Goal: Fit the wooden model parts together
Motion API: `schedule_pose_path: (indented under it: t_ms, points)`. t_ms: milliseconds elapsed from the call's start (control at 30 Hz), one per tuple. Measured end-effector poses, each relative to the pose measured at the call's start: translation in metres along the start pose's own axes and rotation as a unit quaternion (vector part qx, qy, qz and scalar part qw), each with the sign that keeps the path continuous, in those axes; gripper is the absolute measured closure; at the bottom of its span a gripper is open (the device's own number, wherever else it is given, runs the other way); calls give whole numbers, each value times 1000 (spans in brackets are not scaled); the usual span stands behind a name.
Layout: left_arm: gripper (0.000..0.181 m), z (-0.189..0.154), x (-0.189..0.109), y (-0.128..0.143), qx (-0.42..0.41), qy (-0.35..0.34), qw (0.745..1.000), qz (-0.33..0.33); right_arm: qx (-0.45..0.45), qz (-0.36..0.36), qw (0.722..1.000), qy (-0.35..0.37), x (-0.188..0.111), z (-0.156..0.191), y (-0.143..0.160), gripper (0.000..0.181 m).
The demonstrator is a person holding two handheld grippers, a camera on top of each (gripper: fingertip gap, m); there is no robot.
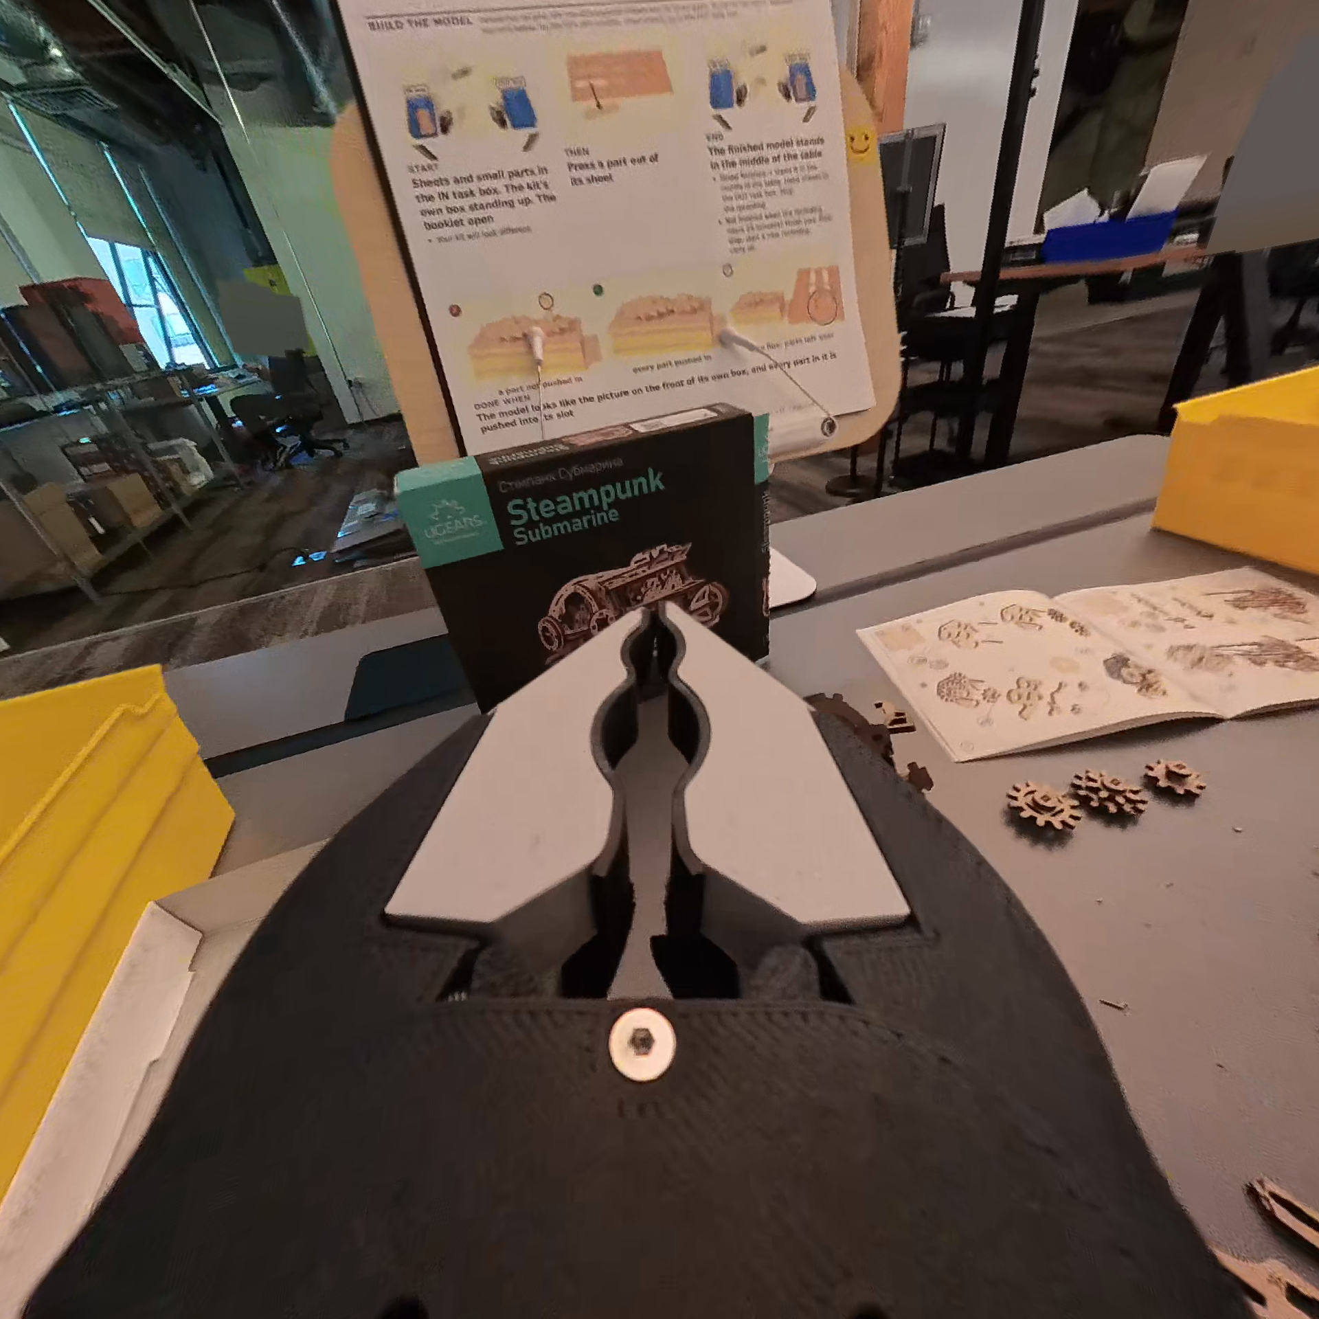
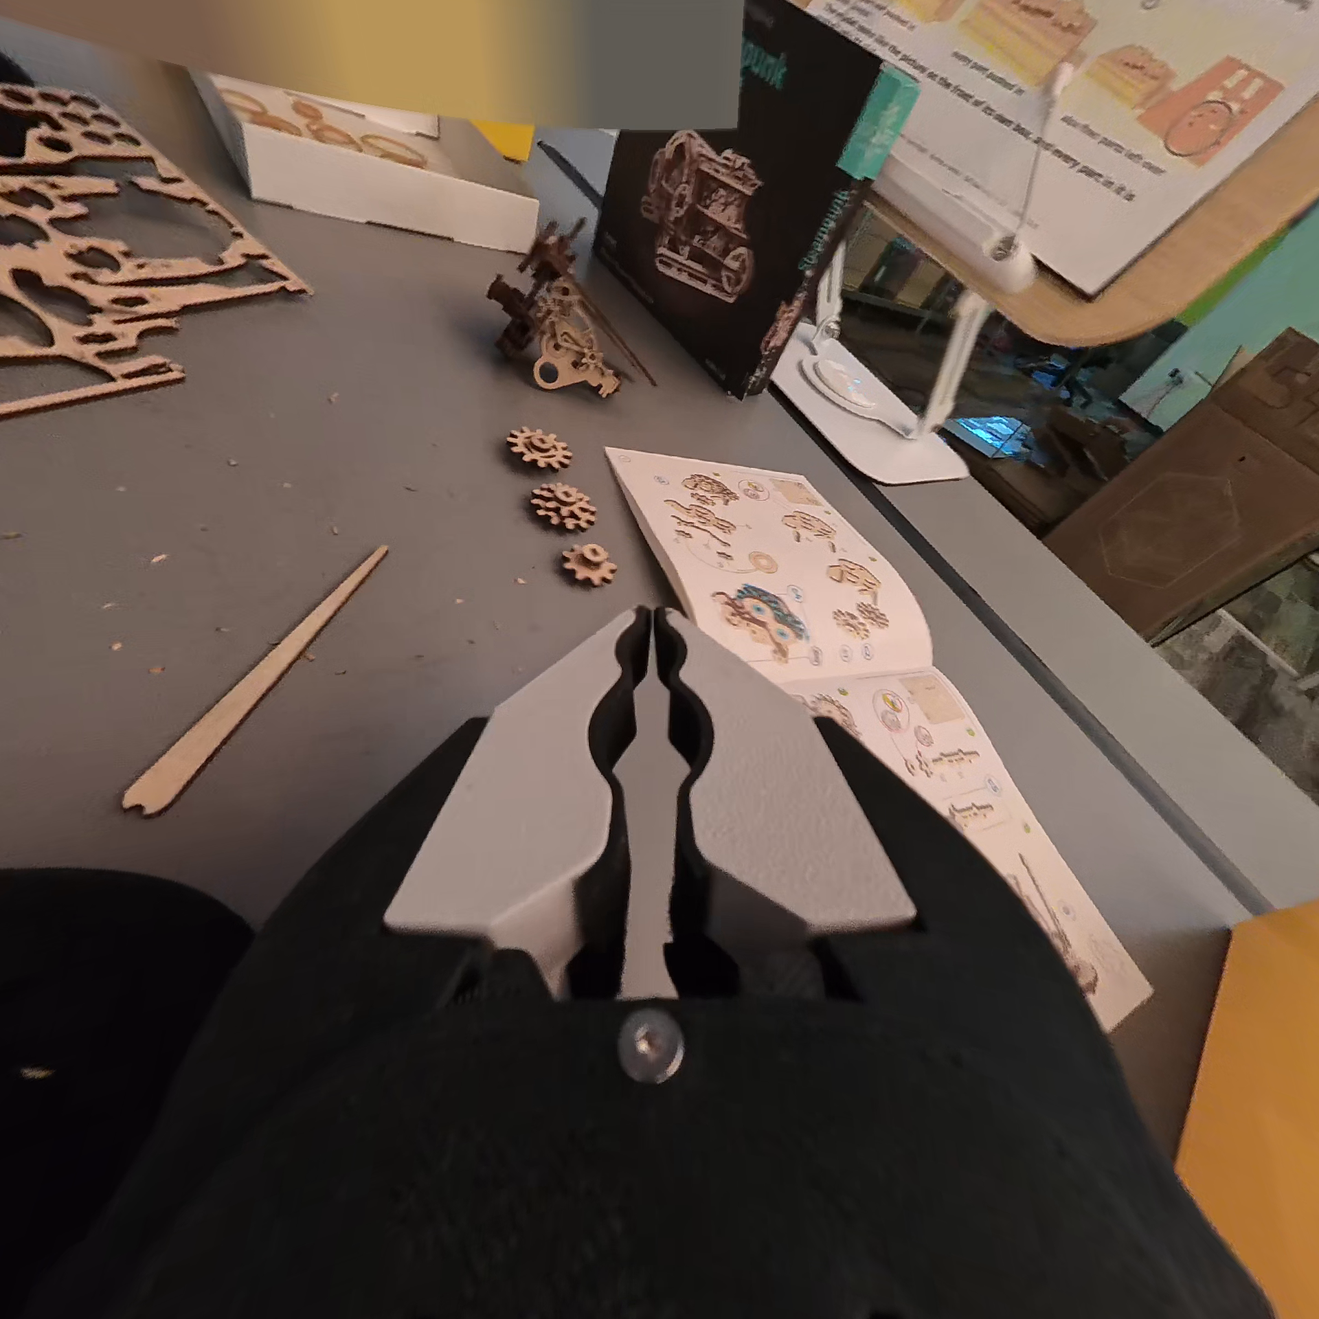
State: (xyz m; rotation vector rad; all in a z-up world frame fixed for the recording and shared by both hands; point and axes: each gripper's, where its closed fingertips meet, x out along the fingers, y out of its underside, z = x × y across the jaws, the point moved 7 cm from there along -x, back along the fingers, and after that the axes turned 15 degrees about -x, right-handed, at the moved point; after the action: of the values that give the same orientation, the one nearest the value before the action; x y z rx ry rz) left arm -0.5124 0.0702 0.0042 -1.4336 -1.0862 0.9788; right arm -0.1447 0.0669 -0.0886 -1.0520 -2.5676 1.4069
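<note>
My left gripper (image 1: pixel 654 615) is shut with nothing between its pads; it hangs above the table in front of the upright dark kit box (image 1: pixel 592 542). My right gripper (image 2: pixel 651 615) is shut and holds nothing; it hovers over the grey table next to the open booklet (image 2: pixel 771 564). Three small wooden gears (image 2: pixel 564 505) lie in a row ahead of it; they also show in the left wrist view (image 1: pixel 1106 791). A partly built wooden assembly (image 2: pixel 557 328) stands beyond the gears by the kit box (image 2: pixel 721 235). A long pointed wooden stick (image 2: pixel 250 685) lies to the left.
A punched-out wooden sheet (image 2: pixel 107 243) lies at far left, a white box with parts (image 2: pixel 371 164) behind it. Yellow bins stand at the left (image 1: pixel 86 821) and right (image 1: pixel 1249 478). An instruction board (image 1: pixel 614 214) on a stand rises behind the kit box. The table edge (image 2: pixel 1070 714) runs along the right. The grippers' ends are close to 30 centimeters from one another. The long pointed wooden stick (image 2: pixel 250 685) is closer to my right gripper, around 11 centimeters from its tips; the left tips are 35 centimeters off. The partly built wooden assembly (image 2: pixel 557 328) lies around 15 centimeters away from my left fingertips.
</note>
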Motion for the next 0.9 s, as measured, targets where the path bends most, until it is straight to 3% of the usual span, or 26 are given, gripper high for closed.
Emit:
schedule_pose_path:
  t_ms: [100, 200, 233, 300, 567, 767, 900]
  points:
    - [181, 1, -5, -8, 7, 6, 1000, 4, -7, -8, 999, -50, 7, 16, -15, 173]
    - [159, 2, -16, -17, 6, 8, 998, 55, 42, -18, 988, -146, 24, 42, -49, 154]
    - [148, 2, -24, -19, -11, 7, 997, 74, 48, -21, 984, -172, 30, 51, -62, 154]
    - [145, 4, -46, -18, -47, 11, 994, 94, 41, -16, 977, -210, 43, 68, -82, 154]
    - [145, 33, -132, 37, -134, -45, 976, 167, -26, 24, 940, -339, 103, 111, -112, 141]
    - [143, 49, -141, 70, -215, -25, 954, 207, 2, 43, 926, -375, 127, 127, -119, 141]
    - [145, 52, -136, 77, -251, 6, 940, 229, -9, 37, 926, -376, 128, 134, -119, 144]
